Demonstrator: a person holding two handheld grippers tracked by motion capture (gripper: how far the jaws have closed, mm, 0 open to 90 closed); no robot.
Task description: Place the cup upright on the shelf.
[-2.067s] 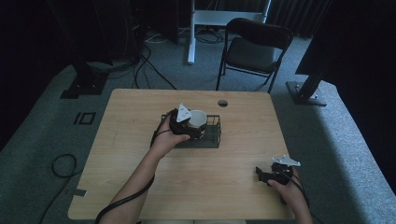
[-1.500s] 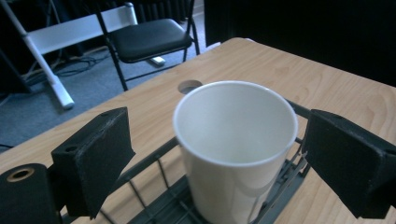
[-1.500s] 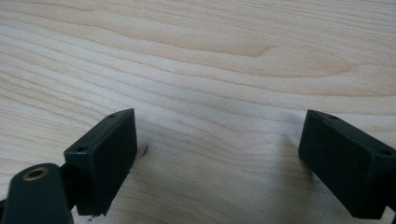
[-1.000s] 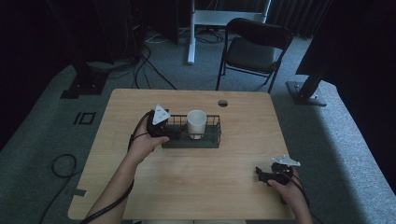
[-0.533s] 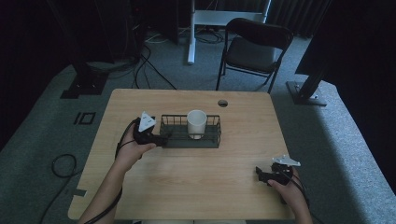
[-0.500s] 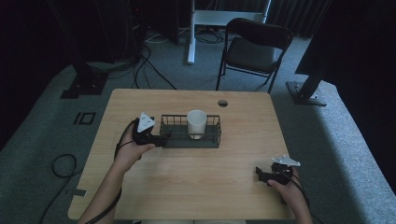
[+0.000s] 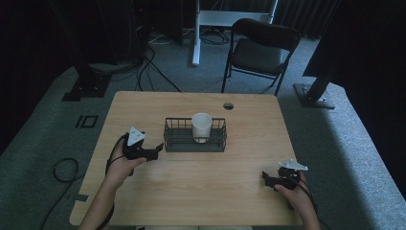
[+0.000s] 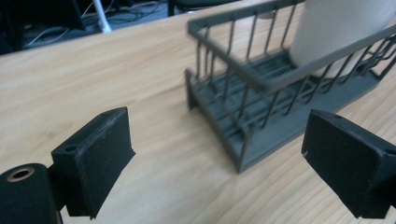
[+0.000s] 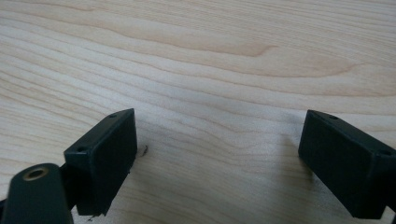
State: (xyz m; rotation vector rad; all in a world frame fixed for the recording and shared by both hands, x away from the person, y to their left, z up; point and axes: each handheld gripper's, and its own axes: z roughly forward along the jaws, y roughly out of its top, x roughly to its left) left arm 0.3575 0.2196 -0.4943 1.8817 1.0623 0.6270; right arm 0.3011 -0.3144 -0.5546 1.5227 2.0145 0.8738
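A white cup stands upright in a dark wire basket at the middle of the wooden table. My left gripper rests low just left of the basket, open and holding nothing. In the left gripper view its jaws stand wide apart, facing the basket's near corner, with the cup behind the bars. My right gripper sits near the table's front right edge, open and holding nothing. In the right gripper view its jaws frame bare wood.
A black folding chair stands beyond the table's far edge. A round cable hole lies in the tabletop behind the basket. Cables trail on the grey floor at the left.
My left gripper has drawn away from the cup in the basket, moving left and down toward the table's left side. The cup stays upright in the basket. The right gripper has not moved.
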